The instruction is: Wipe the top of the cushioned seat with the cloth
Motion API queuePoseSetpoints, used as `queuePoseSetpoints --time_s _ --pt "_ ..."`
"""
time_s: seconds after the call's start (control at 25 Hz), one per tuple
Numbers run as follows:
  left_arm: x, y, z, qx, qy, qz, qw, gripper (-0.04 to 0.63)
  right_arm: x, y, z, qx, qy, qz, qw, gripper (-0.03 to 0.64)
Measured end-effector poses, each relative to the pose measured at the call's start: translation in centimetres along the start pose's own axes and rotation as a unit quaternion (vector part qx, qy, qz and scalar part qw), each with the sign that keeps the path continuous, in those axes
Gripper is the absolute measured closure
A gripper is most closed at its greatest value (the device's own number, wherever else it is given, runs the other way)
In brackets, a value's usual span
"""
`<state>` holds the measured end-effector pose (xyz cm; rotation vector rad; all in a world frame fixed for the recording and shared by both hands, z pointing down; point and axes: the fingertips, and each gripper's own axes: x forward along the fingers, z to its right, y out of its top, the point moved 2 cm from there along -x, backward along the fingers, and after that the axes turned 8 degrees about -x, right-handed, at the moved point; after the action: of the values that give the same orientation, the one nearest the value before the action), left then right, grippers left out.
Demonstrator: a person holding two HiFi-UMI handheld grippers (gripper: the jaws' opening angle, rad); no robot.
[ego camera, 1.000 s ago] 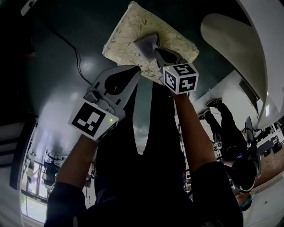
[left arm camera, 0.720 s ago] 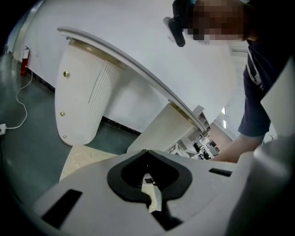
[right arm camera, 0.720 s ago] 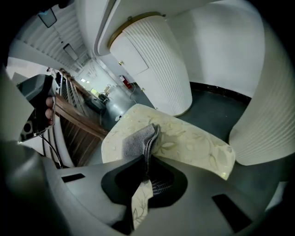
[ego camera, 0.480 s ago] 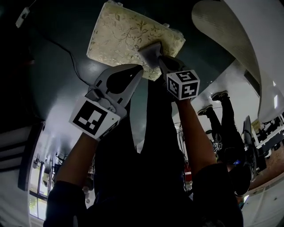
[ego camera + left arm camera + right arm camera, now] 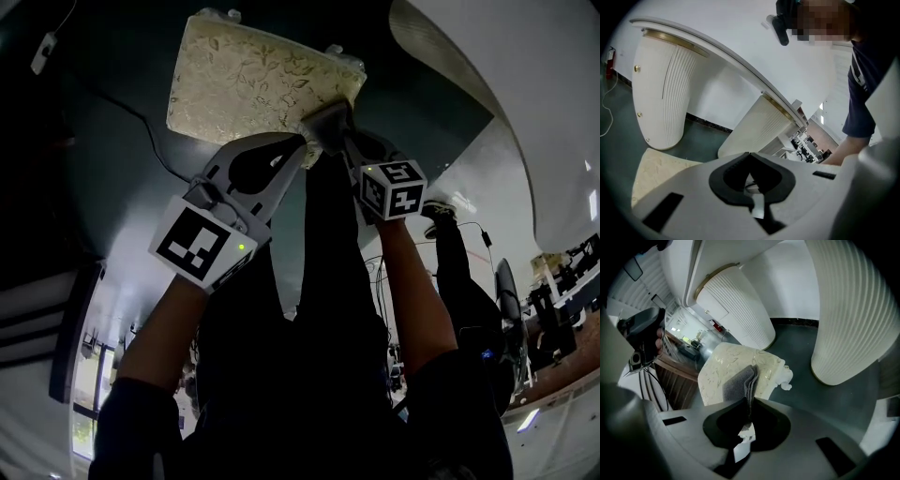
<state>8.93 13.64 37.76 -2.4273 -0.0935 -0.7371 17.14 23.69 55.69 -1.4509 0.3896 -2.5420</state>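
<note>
cloth [image 5: 322, 125] moved to seat [image 5: 246, 82] edge | 1 cloth | 1 seat

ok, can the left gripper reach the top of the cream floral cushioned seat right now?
Likely yes. The left gripper, jaws shut and empty, sits by the near edge of the cream floral cushioned seat, nothing between. The right gripper holds the folded grey cloth at one corner.
</note>
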Motion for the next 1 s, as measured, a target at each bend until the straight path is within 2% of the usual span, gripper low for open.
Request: queuePoseSetpoints --time_s 0.16,0.36,0.56,0.72,0.88,1.0 --pt "0.3 0.1 0.3 0.004 0.005 -0.018 0.9998 0.588 -1.5 0.0 0.8 0.004 -0.005 0.002 1.000 0.584" --pt "-1.0 1.9 0.3 0.001 0.008 0.011 0.9999 0.588 -3.0 2.0 -0.1 -0.017 -0.002 0.005 1.000 0.584" --pt "-4.5 2.6 -1.1 -0.015 0.025 0.035 0.9990 0.588 -3.0 5.4 -4.8 -0.039 0.031 0.014 0.999 0.584" --pt "-8.0 1.6 -4.4 -0.036 0.047 0.054 0.9968 0.588 0.2 7.6 -8.8 -0.059 0.056 0.014 0.997 0.584" --pt "-10.8 2.0 -6.1 -0.061 0.074 0.083 0.9919 0.588 2.0 10.1 -11.8 -0.084 0.079 0.009 0.993 0.584" --pt "-14.2 0.8 -8.0 -0.074 0.089 0.093 0.9889 0.588 4.2 11.1 -15.5 -0.102 0.096 0.004 0.990 0.584"
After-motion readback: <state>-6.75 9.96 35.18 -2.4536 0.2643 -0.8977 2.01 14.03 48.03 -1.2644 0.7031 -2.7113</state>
